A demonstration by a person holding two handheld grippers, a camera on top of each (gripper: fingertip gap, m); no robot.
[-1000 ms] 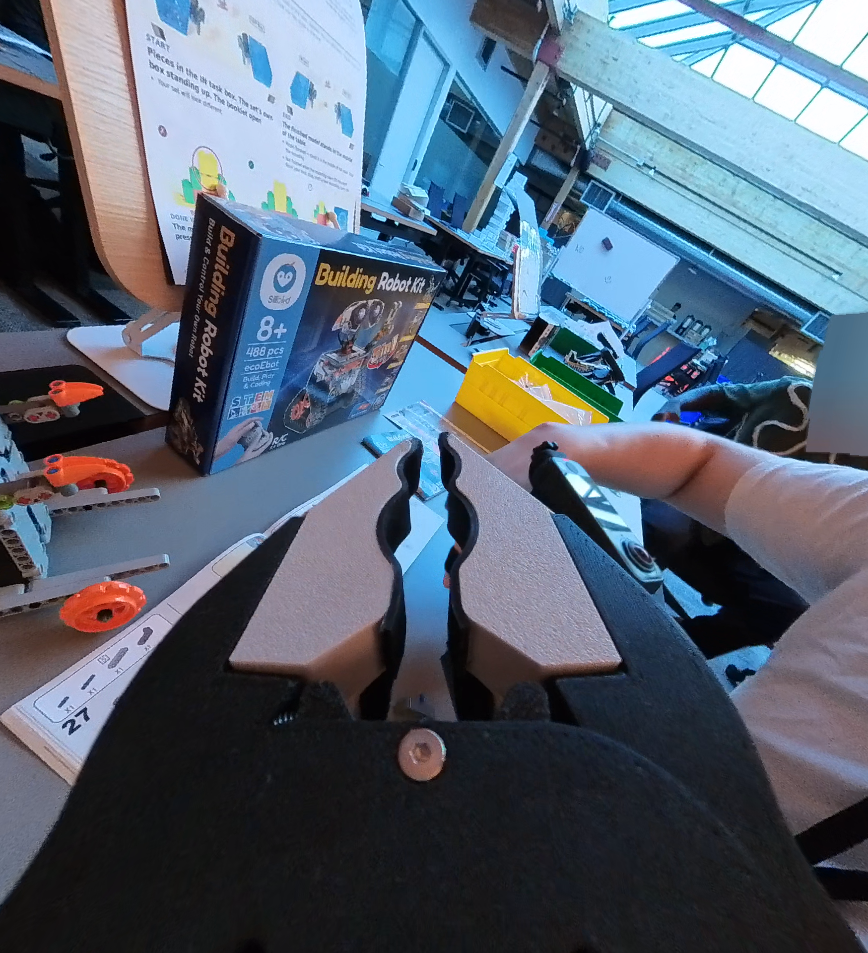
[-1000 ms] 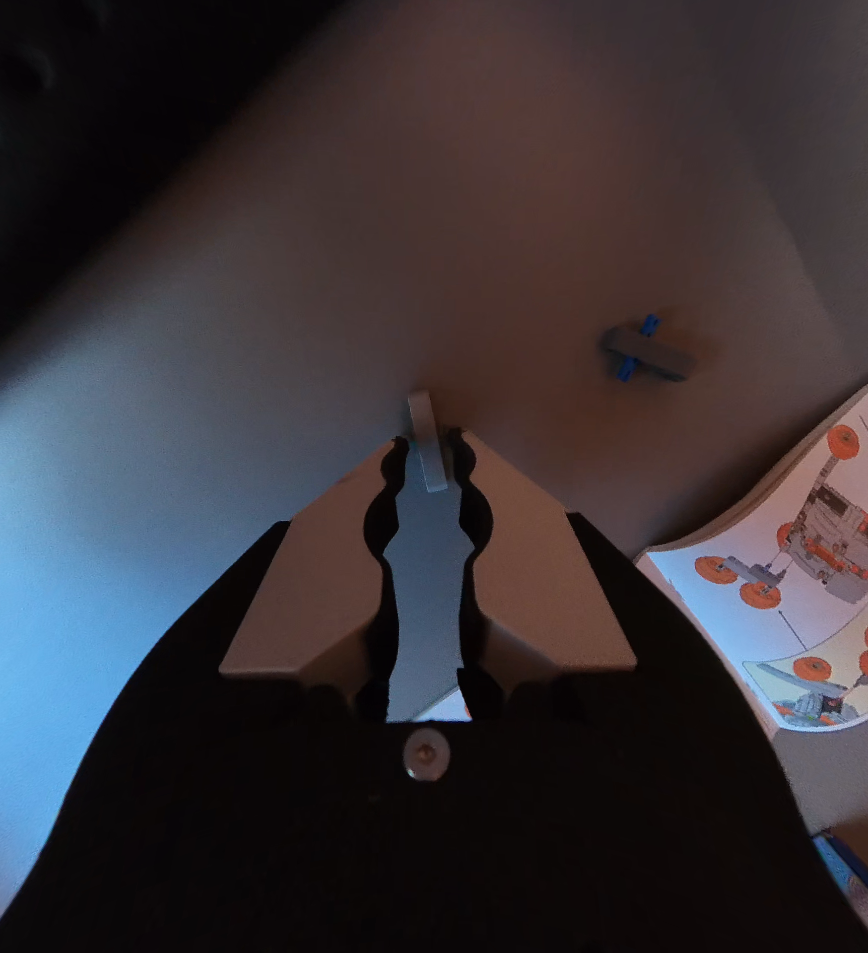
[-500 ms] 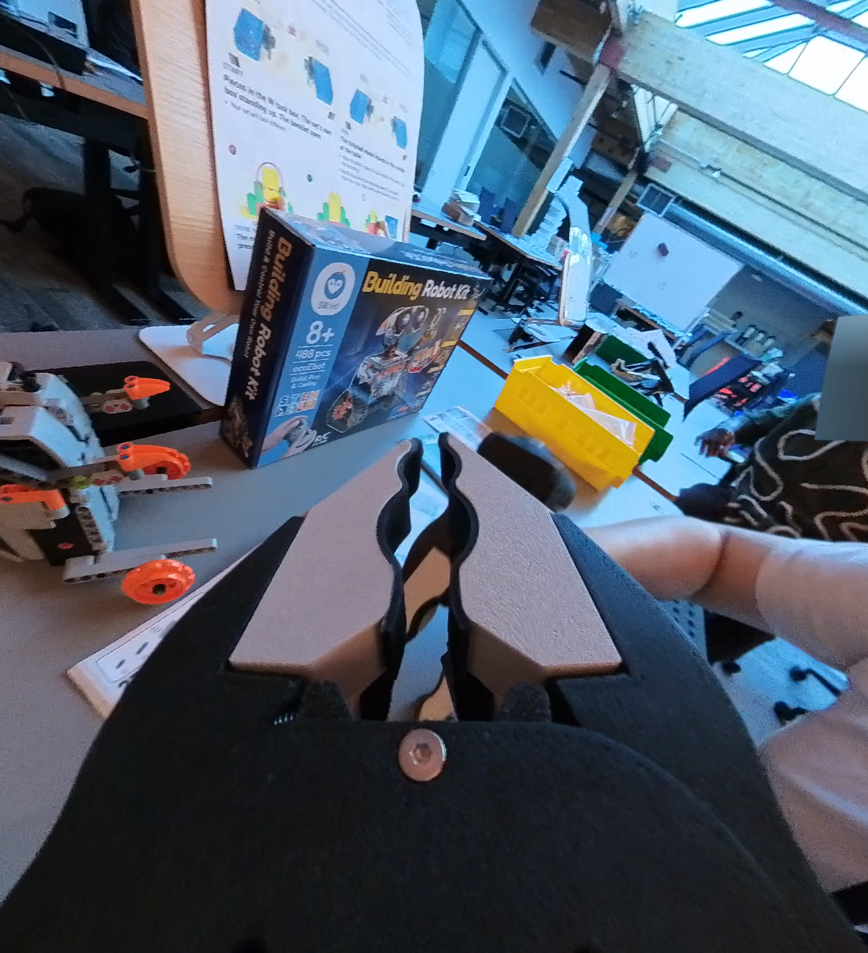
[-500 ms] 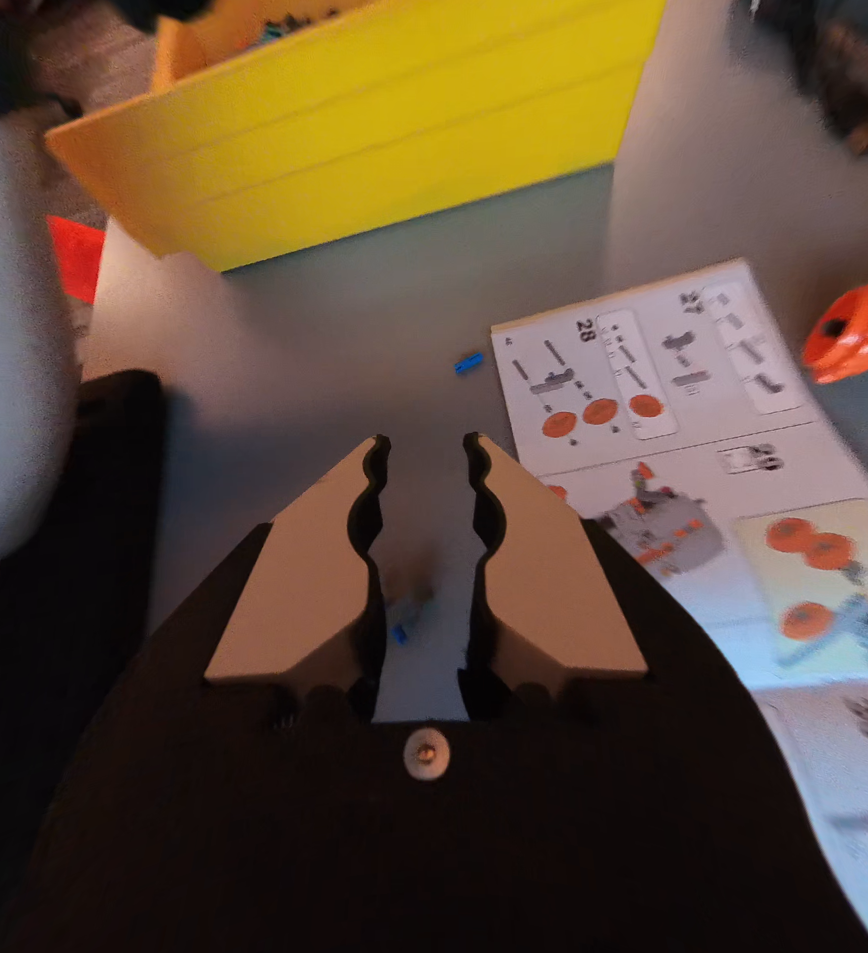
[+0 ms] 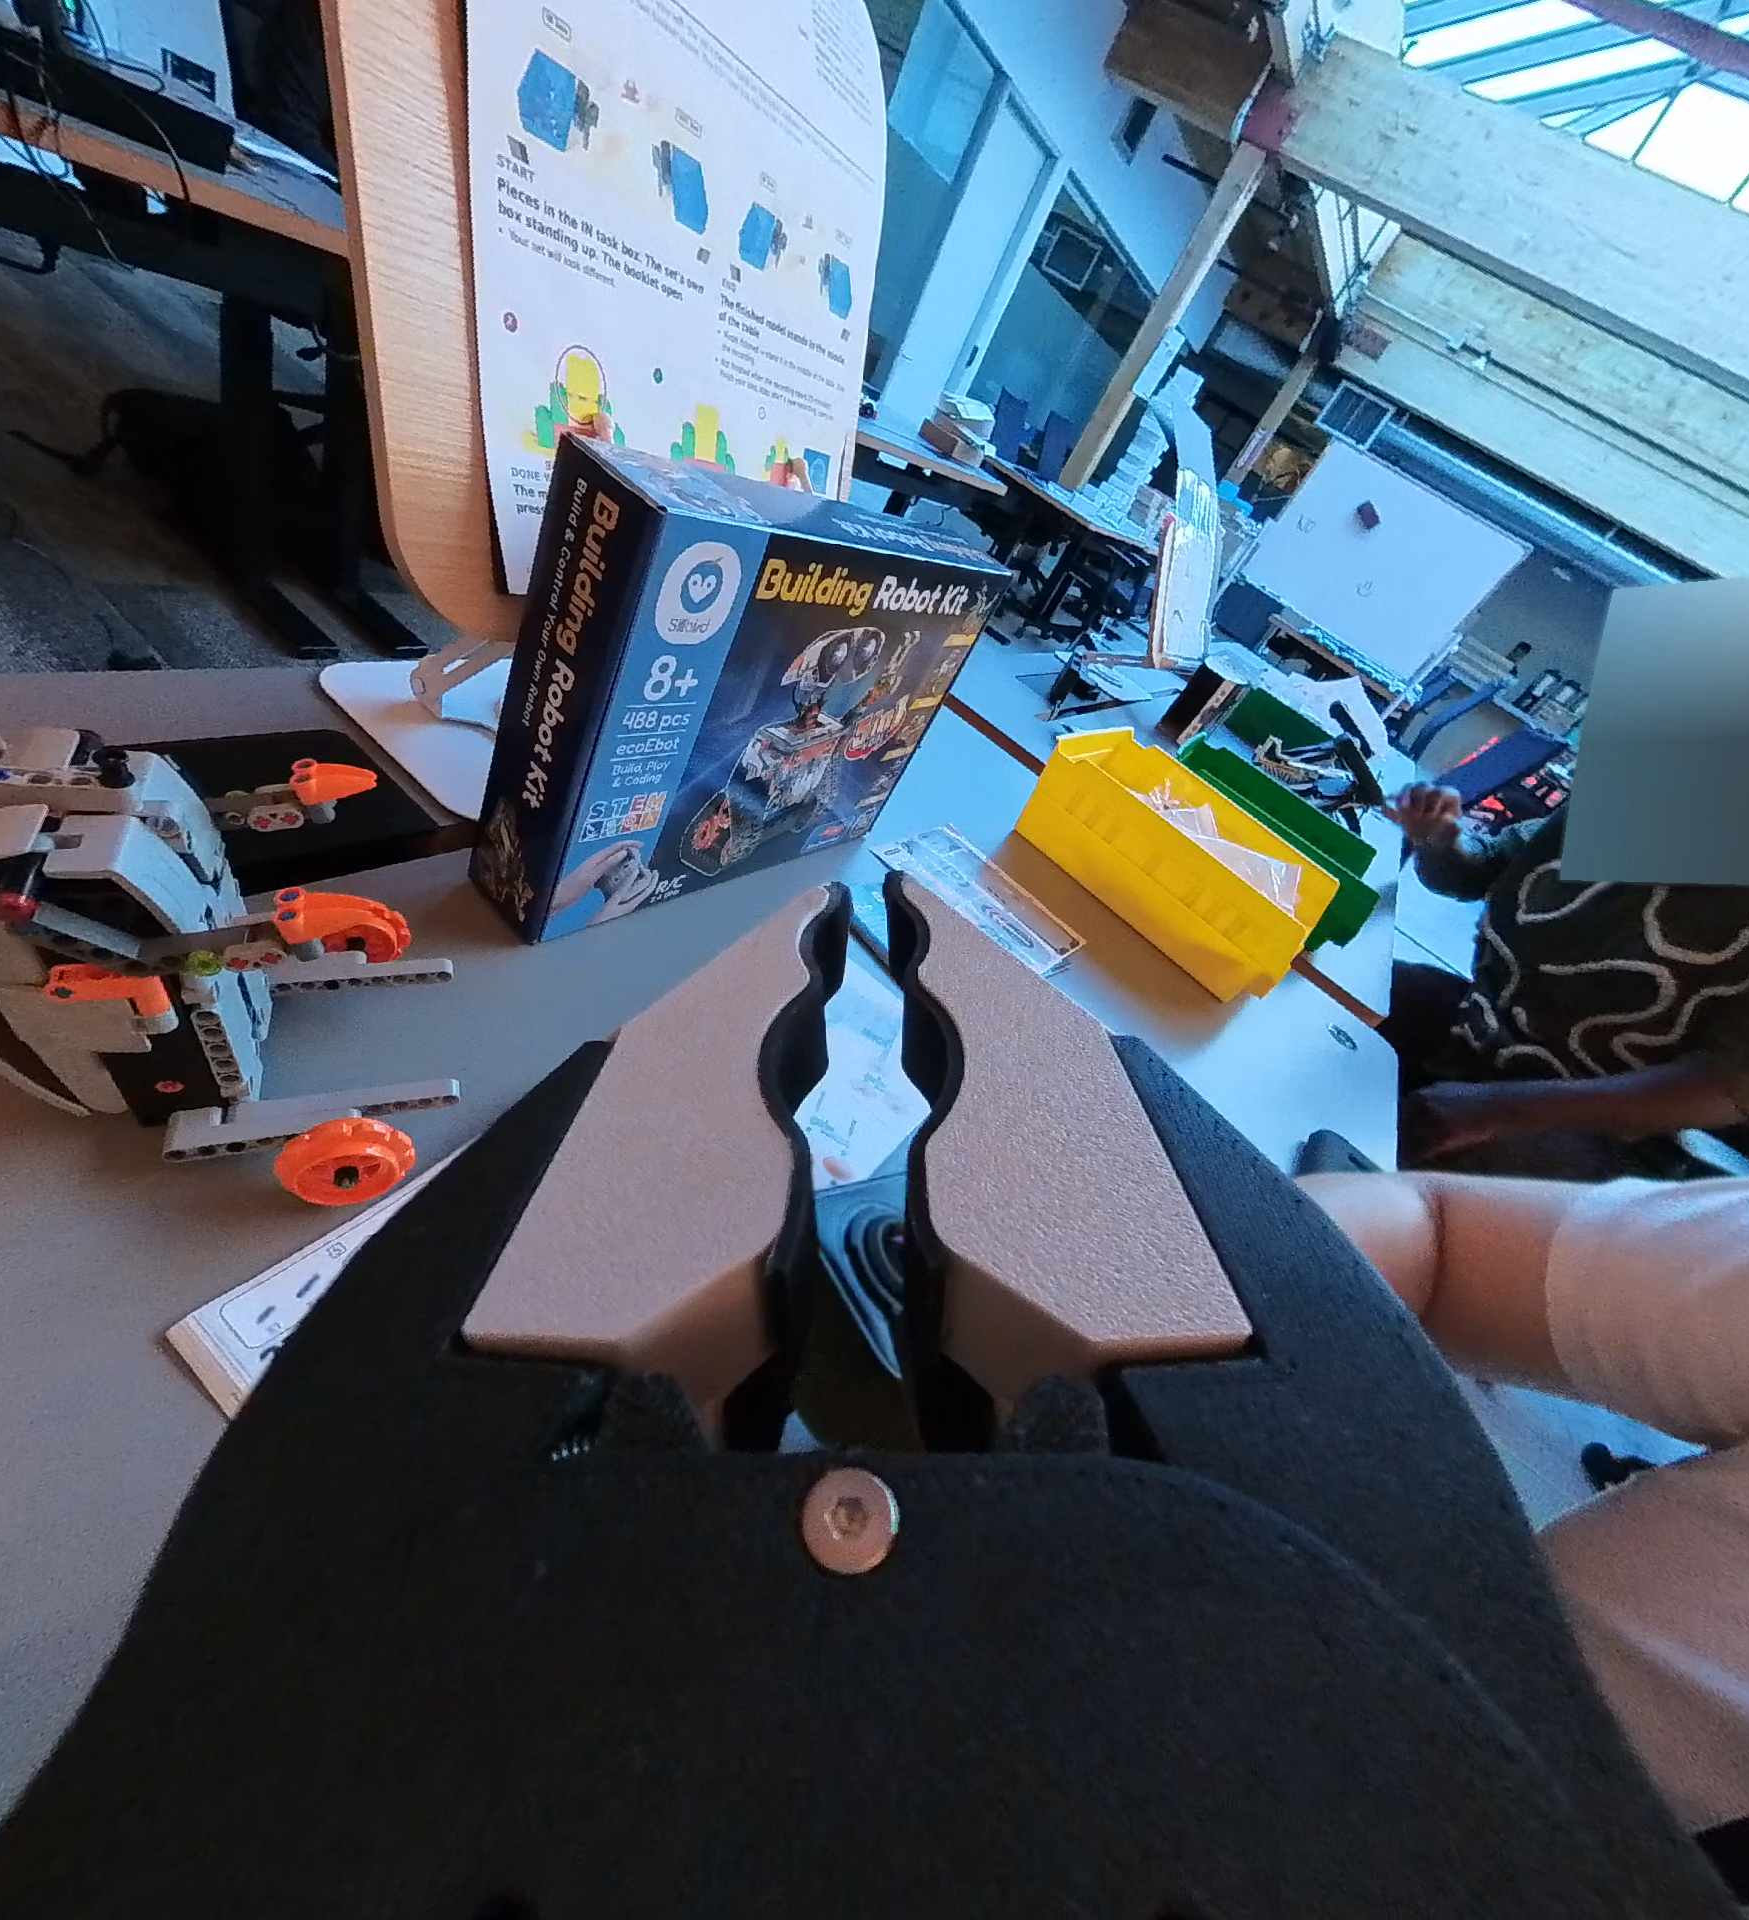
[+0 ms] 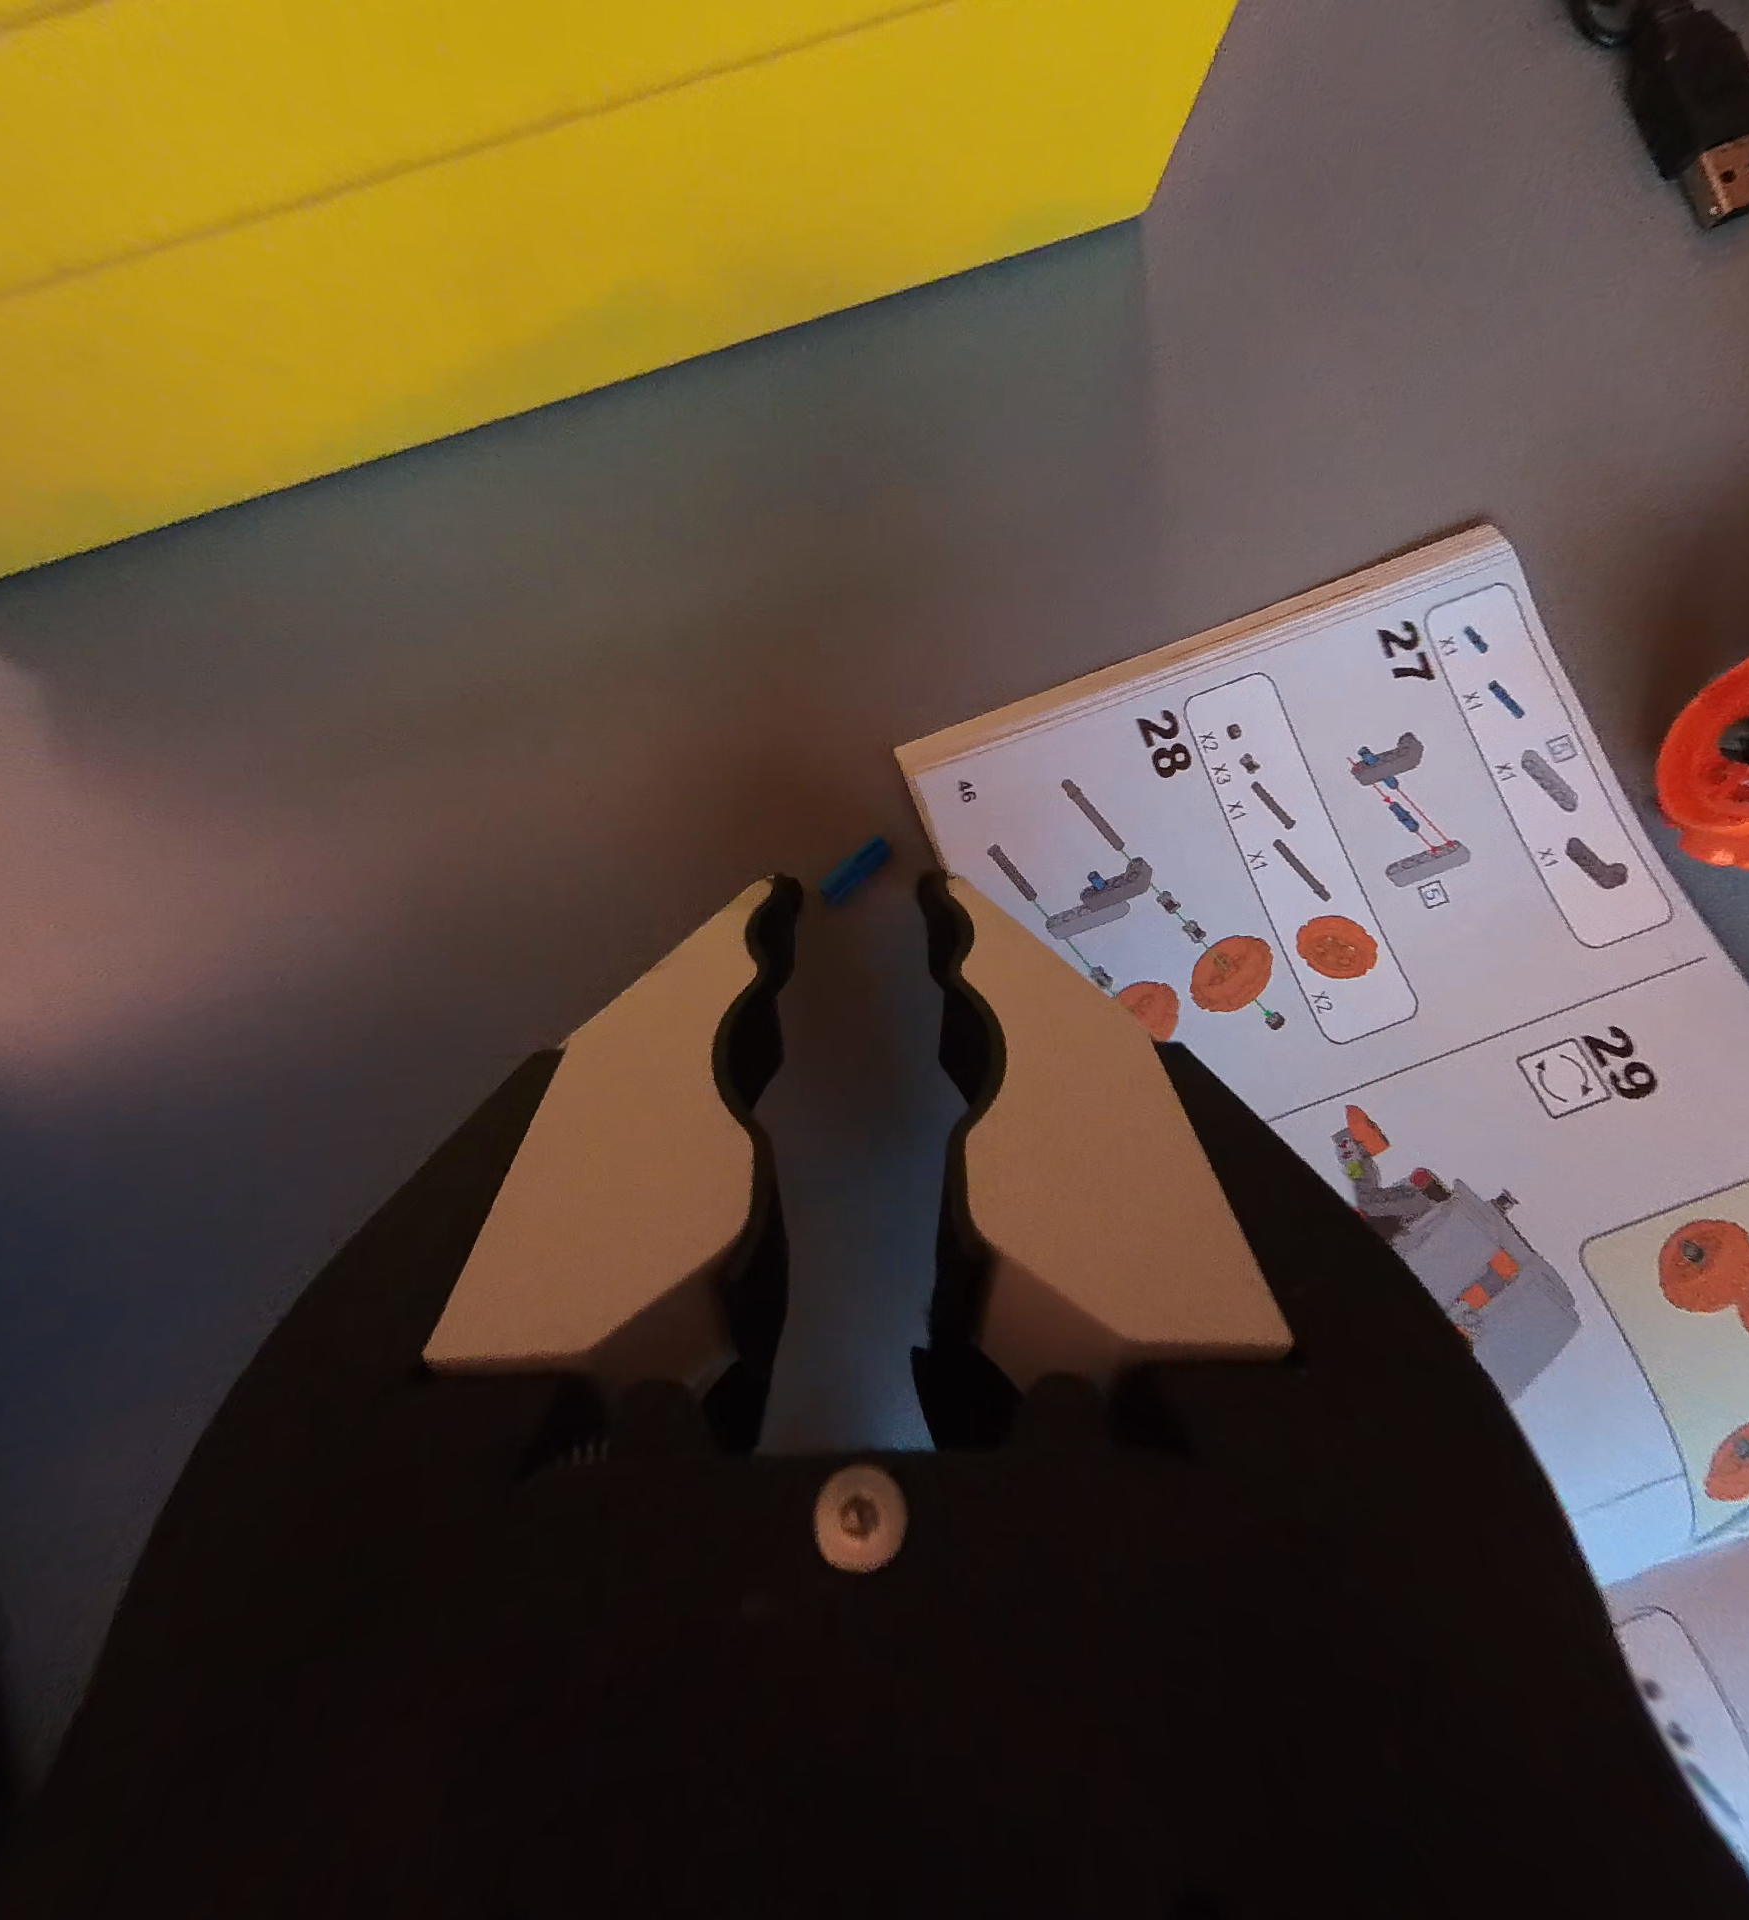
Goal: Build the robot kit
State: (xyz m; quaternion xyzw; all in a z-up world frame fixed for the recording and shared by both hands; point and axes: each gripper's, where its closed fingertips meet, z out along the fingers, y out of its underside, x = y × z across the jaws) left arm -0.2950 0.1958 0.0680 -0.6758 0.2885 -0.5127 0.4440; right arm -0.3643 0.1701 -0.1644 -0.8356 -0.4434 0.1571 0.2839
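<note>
Right tool [image 6: 854, 899]: jaws parted, empty; a second ago it pinched a grey piece, now gone. One blue pin [image 6: 854, 871] lies on the bench [image 6: 953, 499] just past its tips, centre frame. One booklet [image 6: 1472, 987] right, one yellow bin [image 6: 434, 208] upper left. Left tool [image 5: 867, 904]: narrow gap, nothing held. One model [image 5: 122, 956] left, one box [image 5: 735, 696] beyond.

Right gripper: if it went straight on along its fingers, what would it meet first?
Probably the small blue pin on the grey table, lying just beyond the open right gripper, between its tips. The yellow bin stands farther on. Depth is unclear.
</note>
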